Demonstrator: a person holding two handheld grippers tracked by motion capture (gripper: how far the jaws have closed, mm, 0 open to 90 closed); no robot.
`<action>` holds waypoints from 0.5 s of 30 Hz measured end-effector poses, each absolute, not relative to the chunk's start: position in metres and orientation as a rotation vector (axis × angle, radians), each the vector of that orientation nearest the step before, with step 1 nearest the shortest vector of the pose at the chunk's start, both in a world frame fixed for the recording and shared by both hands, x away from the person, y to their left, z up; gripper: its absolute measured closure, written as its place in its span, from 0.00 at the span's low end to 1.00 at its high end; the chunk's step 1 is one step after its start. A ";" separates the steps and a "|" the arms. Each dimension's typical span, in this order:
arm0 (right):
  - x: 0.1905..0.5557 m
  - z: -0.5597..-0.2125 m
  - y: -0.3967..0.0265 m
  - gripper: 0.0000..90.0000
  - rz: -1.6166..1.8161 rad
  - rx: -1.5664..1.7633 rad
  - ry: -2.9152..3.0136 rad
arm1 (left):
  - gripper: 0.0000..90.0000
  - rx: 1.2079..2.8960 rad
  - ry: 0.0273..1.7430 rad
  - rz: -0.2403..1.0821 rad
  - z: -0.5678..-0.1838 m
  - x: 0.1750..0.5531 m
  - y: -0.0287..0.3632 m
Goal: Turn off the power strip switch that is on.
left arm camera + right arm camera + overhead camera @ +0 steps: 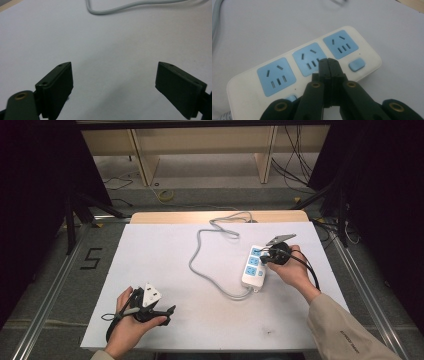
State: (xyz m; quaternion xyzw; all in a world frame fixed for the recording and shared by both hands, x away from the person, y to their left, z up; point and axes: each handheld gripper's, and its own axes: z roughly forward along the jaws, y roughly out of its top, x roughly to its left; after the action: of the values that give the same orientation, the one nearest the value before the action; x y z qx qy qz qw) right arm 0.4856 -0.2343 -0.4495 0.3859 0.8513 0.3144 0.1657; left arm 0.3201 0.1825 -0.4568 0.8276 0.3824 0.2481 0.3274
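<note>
The power strip [254, 266] lay right of centre in the high view, white with three blue sockets in a row and small blue switches beside them; its grey cord [207, 255] looped away toward the upper middle of the frame and off the far edge of the counter [150, 270]. In the right gripper view the strip ran from lower left to upper right, and the right hand-held gripper [329, 62] stood with its jaws pressed together on nothing, their joined tip over the near edge of the middle socket [310, 58] (touching it or just above it, I could not tell). The likeliest trouble, as I judged it, was aim; a blue switch [356, 64] sat just to the right of the tip and another peeked out at the lower left, so a press that slid off line could land in the socket slots instead of on a button. A hard push on one end could also tip or skate the light strip across the smooth counter, since nothing held it down; the left hand-held gripper [170, 311], at the lower left of the high view, hung well apart from it with its jaws spread wide over bare counter. The cord could tug the strip askew too.
</note>
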 end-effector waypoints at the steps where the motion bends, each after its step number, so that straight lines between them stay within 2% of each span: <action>1: 0.486 -0.450 -0.234 1.00 0.888 1.096 2.427 | 0.16 2.167 1.002 0.649 -0.457 0.320 0.182; 15: 0.489 -0.450 -0.233 1.00 0.834 1.105 2.451 | 0.16 2.168 1.002 0.644 -0.457 0.320 0.182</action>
State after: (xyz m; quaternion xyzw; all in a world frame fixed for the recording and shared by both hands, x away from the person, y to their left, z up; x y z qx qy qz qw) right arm 0.4888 -0.2330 -0.4498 0.3872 0.8592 0.2923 0.1624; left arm 0.3204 0.1818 -0.4573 0.8280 0.3827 0.2458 0.3281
